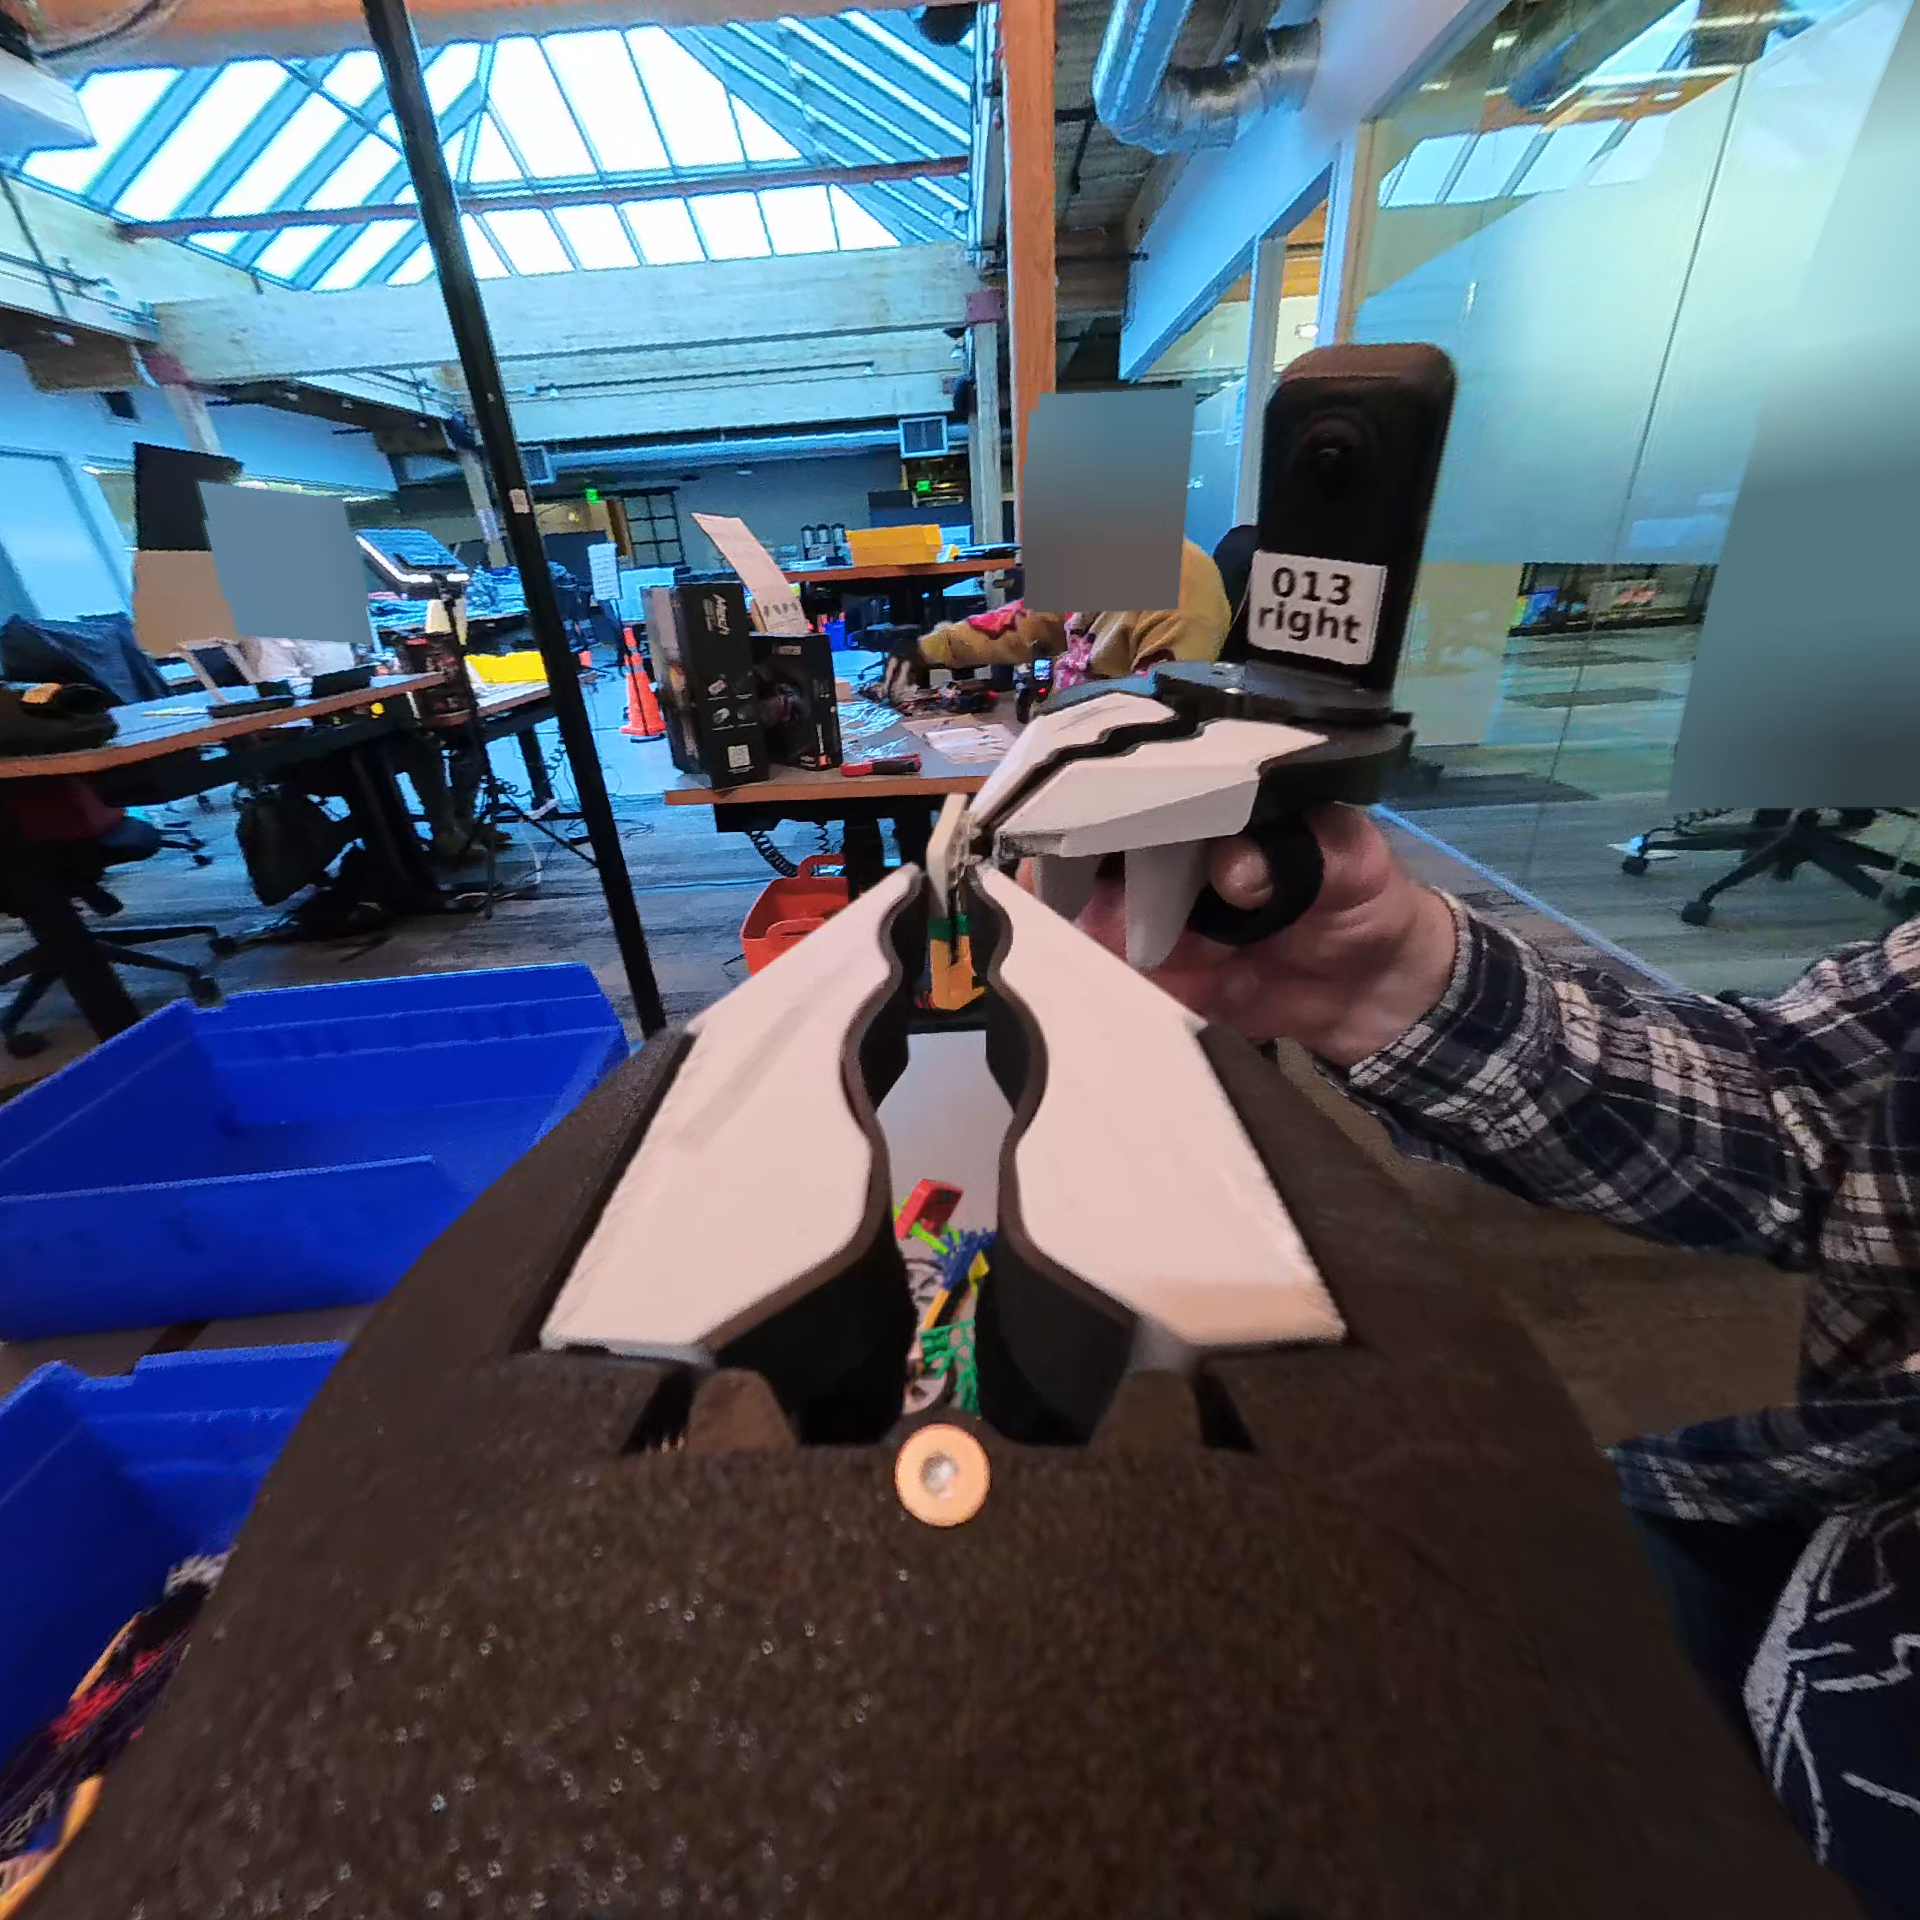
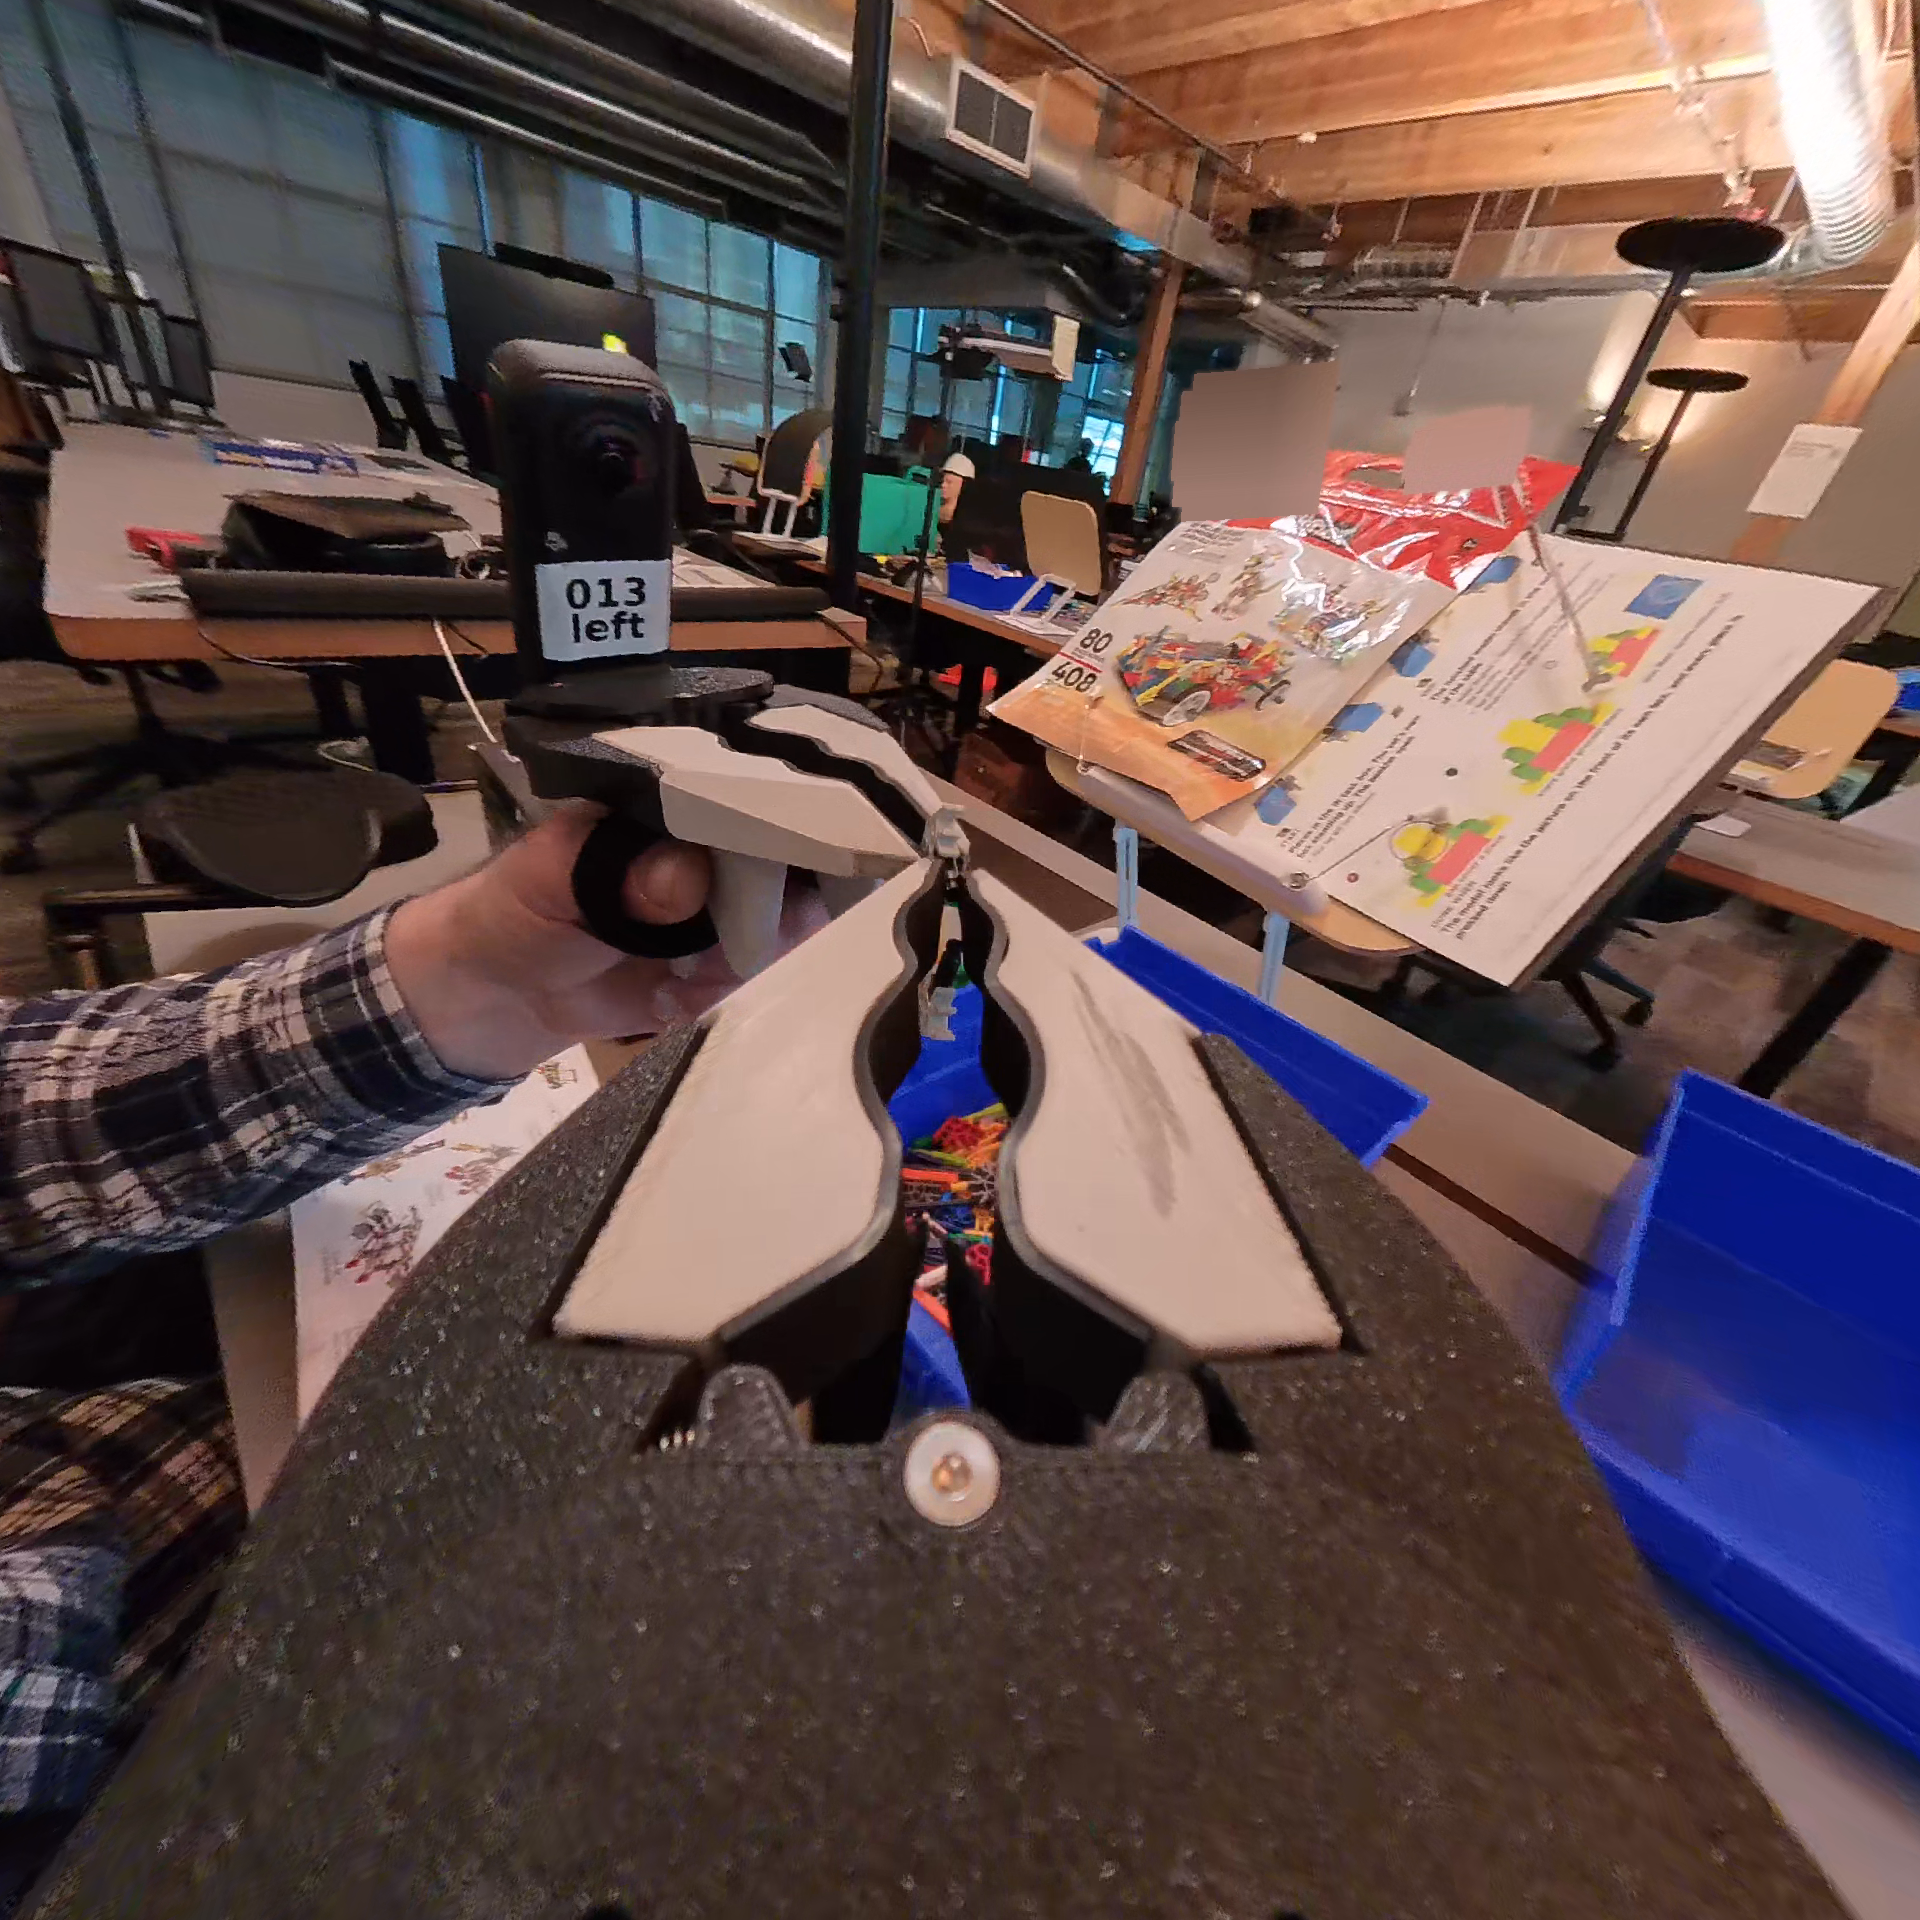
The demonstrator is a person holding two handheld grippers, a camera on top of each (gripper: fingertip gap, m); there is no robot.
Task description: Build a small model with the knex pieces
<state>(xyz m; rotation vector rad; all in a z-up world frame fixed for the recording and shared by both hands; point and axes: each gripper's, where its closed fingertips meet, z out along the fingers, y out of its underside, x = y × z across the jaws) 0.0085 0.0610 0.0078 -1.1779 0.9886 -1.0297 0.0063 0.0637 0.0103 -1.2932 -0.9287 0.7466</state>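
Grippers meet tip to tip in mid-air above a blue bin (image 2: 1299, 1049) of loose pieces: left gripper (image 1: 951, 935) clamped on an orange-and-green piece (image 1: 951, 971), right gripper (image 2: 948, 894) pinching a small grey piece (image 2: 943, 1003), apparently aligned for joining.

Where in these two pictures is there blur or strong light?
Left wrist view: the skylight is bright and washed out, the blue bin sharp. Right wrist view: the blue bin at the right edge is smeared, and straight beams curve toward the corners.

Each wrist camera looks forward along its own closed-in fingers, raised above the table, facing the other gripper close up; both share the small toy assembly (image 1: 954, 961) between their tips.
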